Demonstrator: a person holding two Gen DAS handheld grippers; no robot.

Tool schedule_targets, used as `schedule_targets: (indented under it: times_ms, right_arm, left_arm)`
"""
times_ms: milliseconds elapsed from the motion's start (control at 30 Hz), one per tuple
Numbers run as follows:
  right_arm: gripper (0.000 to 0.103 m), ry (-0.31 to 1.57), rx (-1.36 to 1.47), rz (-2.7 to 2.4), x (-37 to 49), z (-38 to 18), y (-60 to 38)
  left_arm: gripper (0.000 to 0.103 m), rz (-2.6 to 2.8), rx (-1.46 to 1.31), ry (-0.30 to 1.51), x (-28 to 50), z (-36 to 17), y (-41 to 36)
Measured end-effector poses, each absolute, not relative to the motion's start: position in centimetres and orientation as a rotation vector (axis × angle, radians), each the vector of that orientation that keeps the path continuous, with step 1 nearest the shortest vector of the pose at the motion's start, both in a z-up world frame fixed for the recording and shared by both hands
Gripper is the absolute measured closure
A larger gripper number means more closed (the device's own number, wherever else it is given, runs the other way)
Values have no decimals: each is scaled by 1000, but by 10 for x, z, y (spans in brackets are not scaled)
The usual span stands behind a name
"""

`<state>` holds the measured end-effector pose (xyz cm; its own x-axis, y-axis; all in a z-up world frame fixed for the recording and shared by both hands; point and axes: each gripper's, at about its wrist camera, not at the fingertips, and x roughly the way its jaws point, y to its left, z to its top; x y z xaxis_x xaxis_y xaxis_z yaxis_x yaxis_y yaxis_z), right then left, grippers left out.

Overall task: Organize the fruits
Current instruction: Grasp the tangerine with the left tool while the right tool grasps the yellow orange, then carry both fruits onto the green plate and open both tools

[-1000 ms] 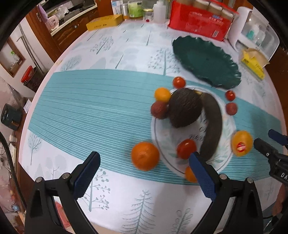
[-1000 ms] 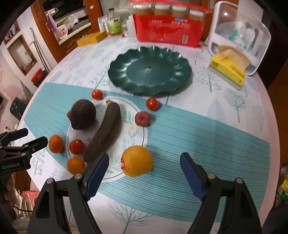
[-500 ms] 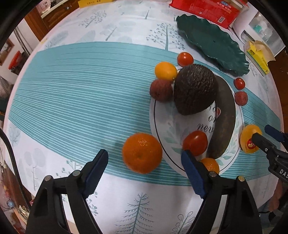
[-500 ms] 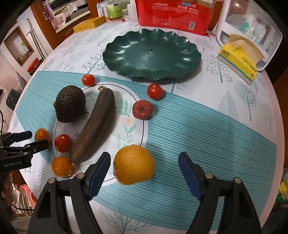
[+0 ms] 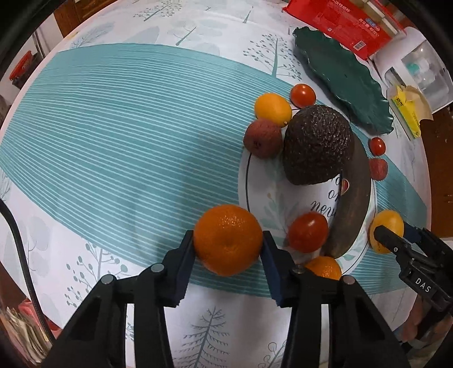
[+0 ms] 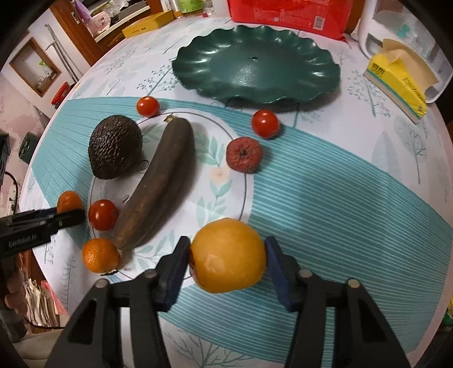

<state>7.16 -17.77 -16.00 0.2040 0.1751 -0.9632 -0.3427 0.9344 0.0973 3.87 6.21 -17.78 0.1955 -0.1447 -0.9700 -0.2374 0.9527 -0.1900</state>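
Note:
My left gripper [image 5: 228, 236] points down at the table, and its closing jaws touch both sides of an orange tangerine [image 5: 228, 240]. My right gripper [image 6: 228, 243] is closing the same way, with its blue pads against a larger yellow-orange fruit [image 6: 228, 256]. Both fruits rest on the tablecloth. Between them lie a dark avocado [image 6: 114, 145], a blackened banana [image 6: 158, 186], a cherry tomato [image 6: 102, 211] and a small tangerine [image 6: 100, 254]. A green scalloped plate [image 6: 254, 62] stands bare behind them.
Two more tomatoes [image 6: 147, 106] [image 6: 265, 124] and a shrivelled red fruit [image 6: 244, 154] lie near the plate. A red package [image 6: 288, 14], a yellow tissue box [image 6: 396, 79] and a white container [image 6: 424, 42] line the far edge. The near table edge is close below both grippers.
Both grippers have come down over their fruits. Their jaws have gone from wide open to closed against the tangerine and the yellow-orange fruit.

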Motion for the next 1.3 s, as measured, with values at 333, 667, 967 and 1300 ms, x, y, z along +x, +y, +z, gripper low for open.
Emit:
schedule_targets:
  times_ms: [333,667,967,1300]
  right_arm:
    - [54,1314,-136,391,70,-155,-182]
    - [54,1161,-114,404,76,-86,-195]
    - [54,996,-40,369,140,-2,-212]
    - [53,1046,-9,260,268,-35,-215]
  left_arm:
    - [63,62,-316,1335,35,-163,50]
    - [63,-97,-172,1122,66,-39,6]
    - [63,-188,-51,935,155,55,-43]
    - [63,-111,-99,1080,274,-28,-49]
